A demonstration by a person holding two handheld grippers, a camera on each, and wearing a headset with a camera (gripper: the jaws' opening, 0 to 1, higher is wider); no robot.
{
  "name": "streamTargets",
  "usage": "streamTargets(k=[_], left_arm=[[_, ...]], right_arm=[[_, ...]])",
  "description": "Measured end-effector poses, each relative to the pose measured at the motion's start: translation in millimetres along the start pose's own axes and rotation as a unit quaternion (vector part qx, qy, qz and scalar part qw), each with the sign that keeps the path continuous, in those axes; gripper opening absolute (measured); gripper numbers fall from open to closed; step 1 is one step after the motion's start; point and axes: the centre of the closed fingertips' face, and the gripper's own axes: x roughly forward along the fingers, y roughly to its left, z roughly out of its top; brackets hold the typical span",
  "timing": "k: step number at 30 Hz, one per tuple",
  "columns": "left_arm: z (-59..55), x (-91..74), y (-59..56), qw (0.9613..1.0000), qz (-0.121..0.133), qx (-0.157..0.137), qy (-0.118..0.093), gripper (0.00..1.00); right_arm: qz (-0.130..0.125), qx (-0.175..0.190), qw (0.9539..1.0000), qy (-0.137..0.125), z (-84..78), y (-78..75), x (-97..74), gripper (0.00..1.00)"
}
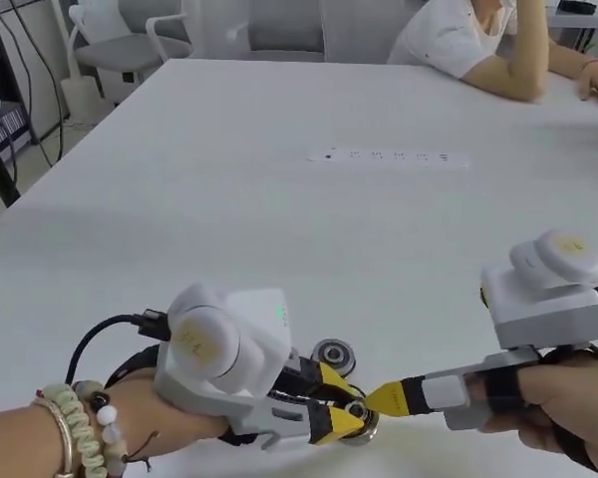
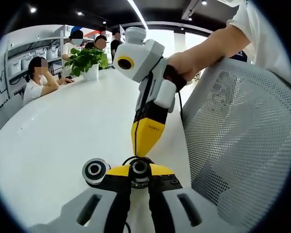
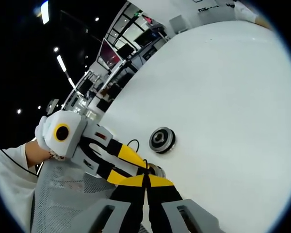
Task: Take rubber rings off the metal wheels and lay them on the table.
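Head view: a metal wheel (image 2: pixel 139 168) is clamped by the left gripper (image 1: pixel 351 409); its rubber ring (image 2: pixel 127 159) is pinched by the right gripper (image 1: pixel 371 401).

- The small silver metal wheel (image 3: pixel 157 170), lower centre of the right gripper view, is mostly hidden behind the closed yellow tips of the right gripper (image 3: pixel 146 176) (a sliver of rim shows).
- The thin black rubber ring (image 2: pixel 127 158): whether those tips pinch it cannot be told.
- The second grooved metal wheel (image 1: pixel 334 355): its lower edge is hidden by the left gripper (image 1: pixel 347 406).
- The dark marks (image 1: pixel 389 155), upper centre of the head view, are too small to read.
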Motion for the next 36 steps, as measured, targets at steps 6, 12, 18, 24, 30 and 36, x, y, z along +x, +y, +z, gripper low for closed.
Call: streamTargets(k=[6,12,18,24,30,36], left_arm=[[-0.1,-0.4,-0.5,0.9999,-0.003,-0.01,0.007,0.08],[1.3,-3.3,-0.5,0.9998,-0.007,-0.018,0.009,0.14],[14.9,-12.6,6.5,0.999,0.002,-0.042,-0.016,0.22],[29.1,-24.9,10.7,0.9964,0.003,-0.073,-0.044,0.28],[45.5,-38.7,13.6,0.9938,0.002,-0.088,-0.068,0.44],[51.7,-53.0,15.2,0.9977,0.007,-0.042,-0.052,0.53]], right_arm=[[-0.005,0.01,0.9999,-0.003,0.3,-1.2,-1.0,0.0],[-0.006,0.014,0.9999,-0.001,-1.2,-1.5,-1.4,0.0],[-0.005,0.019,0.9998,-0.007,0.9,-1.5,-3.5,0.0],[-0.001,0.024,0.9996,-0.012,3.3,-1.3,-5.6,0.0],[0.003,0.044,0.998,-0.045,17.0,-6.6,-16.9,0.0],[-0.009,0.036,0.9975,-0.059,22.8,-9.3,-25.4,0.0]])
